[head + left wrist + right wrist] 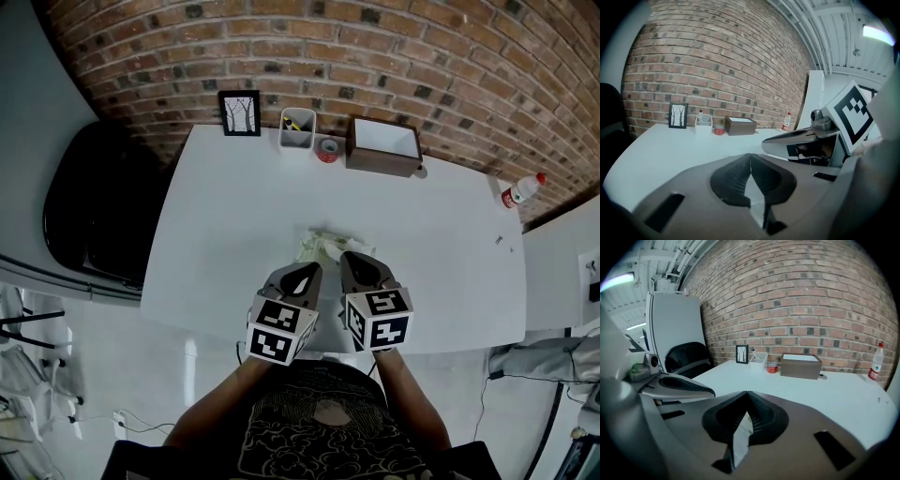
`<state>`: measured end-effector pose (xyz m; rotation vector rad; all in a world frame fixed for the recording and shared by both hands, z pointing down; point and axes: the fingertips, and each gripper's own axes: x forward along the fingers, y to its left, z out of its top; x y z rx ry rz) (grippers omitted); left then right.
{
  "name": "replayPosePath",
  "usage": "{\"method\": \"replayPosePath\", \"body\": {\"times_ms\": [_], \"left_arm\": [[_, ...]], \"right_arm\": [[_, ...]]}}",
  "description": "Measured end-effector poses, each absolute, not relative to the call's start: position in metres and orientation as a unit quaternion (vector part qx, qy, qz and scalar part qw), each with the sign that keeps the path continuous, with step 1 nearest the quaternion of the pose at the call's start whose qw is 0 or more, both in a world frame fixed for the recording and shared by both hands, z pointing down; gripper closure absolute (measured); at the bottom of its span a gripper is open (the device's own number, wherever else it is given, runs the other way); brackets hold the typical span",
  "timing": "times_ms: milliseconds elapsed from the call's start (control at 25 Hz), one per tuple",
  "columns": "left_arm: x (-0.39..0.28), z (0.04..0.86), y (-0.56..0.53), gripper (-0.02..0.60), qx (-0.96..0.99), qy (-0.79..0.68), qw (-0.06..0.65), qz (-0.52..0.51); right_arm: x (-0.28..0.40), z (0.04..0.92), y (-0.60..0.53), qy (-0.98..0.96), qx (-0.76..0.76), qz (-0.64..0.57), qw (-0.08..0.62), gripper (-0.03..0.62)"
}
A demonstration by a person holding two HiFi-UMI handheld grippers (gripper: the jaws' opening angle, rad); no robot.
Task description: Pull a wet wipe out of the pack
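Note:
The wet wipe pack (328,245), pale and crumpled-looking, lies on the white table (225,225) just beyond both grippers' tips. My left gripper (309,270) and right gripper (352,259) hover side by side near the table's front edge, pointing at the pack. In the left gripper view the jaws (750,157) meet at their tips, shut, with nothing seen gripped; the right gripper's body (806,140) shows beside them. In the right gripper view the jaws (747,393) are also shut at the tips. The pack is hidden below the jaws in both gripper views.
Along the far edge by the brick wall stand a framed picture (240,112), a white pen holder (297,129), a red tape roll (327,149) and a brown box (383,146). A bottle (521,191) stands at the right, a black chair (94,206) at the left.

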<state>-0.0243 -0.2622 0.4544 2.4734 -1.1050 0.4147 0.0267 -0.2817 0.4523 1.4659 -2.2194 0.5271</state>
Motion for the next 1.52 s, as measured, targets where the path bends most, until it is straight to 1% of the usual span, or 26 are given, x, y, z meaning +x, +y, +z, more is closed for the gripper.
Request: {"method": "replayPosePath", "body": {"times_ms": [720, 1240, 1520], "left_arm": [[-0.012, 0.44, -0.246, 0.569, 0.873, -0.428, 0.187, 0.141], [0.009, 0.42, -0.231, 0.568, 0.864, -0.458, 0.17, 0.123], [0.026, 0.42, -0.223, 0.569, 0.855, -0.474, 0.168, 0.126]], "right_arm": [[0.044, 0.399, -0.265, -0.825, 0.52, 0.161, 0.153, 0.577], [0.065, 0.393, -0.241, -0.837, 0.506, 0.156, 0.142, 0.577], [0.075, 0.398, -0.229, -0.846, 0.488, 0.156, 0.149, 0.577]]}}
